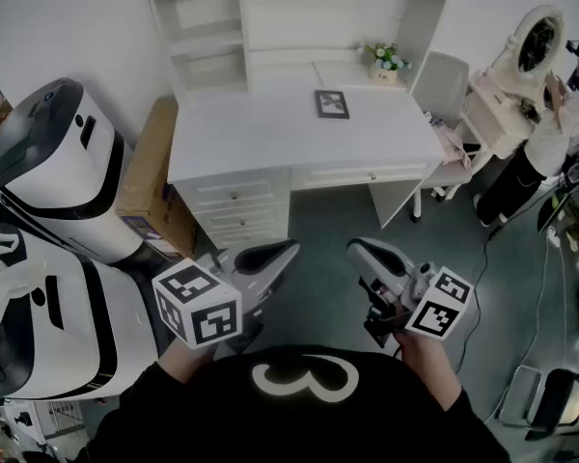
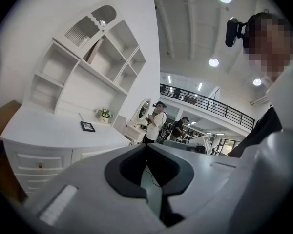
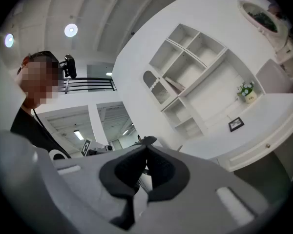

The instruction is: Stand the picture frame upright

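Observation:
A small dark picture frame point(image 1: 332, 103) lies flat on the white desk point(image 1: 261, 133), toward its back right. It shows too in the left gripper view as the picture frame point(image 2: 87, 126) and in the right gripper view as the picture frame point(image 3: 236, 124). Both grippers are held low in front of the person's body, well short of the desk. My left gripper point(image 1: 288, 250) is shut with nothing between its jaws. My right gripper point(image 1: 355, 248) is also shut and holds nothing.
A white hutch with open shelves point(image 1: 222, 27) stands on the desk's back. A small flower pot point(image 1: 386, 63) sits at the back right. A chair point(image 1: 442, 95) stands right of the desk, a cardboard box point(image 1: 154, 177) and white machines point(image 1: 58, 177) to its left. A person point(image 1: 550, 133) stands far right.

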The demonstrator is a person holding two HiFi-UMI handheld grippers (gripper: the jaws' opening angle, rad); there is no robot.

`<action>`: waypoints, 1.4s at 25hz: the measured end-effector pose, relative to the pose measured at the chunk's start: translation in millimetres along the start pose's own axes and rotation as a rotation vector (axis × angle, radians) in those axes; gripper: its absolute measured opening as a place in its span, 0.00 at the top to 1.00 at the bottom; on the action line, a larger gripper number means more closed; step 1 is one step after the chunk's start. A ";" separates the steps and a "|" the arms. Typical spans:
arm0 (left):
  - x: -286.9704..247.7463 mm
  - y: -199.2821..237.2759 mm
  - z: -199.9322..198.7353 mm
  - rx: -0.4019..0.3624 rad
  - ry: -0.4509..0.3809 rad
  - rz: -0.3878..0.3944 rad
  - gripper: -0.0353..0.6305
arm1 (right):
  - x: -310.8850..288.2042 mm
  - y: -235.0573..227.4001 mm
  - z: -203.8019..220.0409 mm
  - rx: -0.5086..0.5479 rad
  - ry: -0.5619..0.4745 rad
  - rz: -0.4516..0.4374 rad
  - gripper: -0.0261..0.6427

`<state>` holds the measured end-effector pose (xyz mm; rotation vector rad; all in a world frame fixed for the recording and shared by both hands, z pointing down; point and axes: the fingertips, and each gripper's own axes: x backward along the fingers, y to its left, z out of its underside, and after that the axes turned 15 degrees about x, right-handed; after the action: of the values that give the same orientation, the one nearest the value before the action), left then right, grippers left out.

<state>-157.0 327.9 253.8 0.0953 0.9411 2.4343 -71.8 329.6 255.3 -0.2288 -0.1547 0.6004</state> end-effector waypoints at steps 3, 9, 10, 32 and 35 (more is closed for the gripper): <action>1.9 6.9 1.3 0.010 0.002 -0.001 0.93 | -5.5 0.3 4.8 0.009 0.010 0.002 0.96; -4.2 16.8 2.5 0.032 0.014 -0.003 0.93 | -2.1 -5.4 9.1 0.032 0.044 0.051 0.96; -6.4 17.4 3.5 0.033 0.019 0.000 0.93 | -0.1 -8.1 10.7 0.041 0.057 0.069 0.96; -112.9 104.5 -38.8 -0.004 0.103 -0.117 0.93 | -31.8 -155.1 19.0 0.065 0.180 0.139 0.96; -157.7 126.7 -55.3 0.004 0.126 -0.125 0.93 | -41.6 -201.9 11.8 0.057 0.195 0.132 0.96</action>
<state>-91.6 137.4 312.4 -0.1138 0.9767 2.3443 0.9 145.9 315.4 -0.2423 0.0658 0.7086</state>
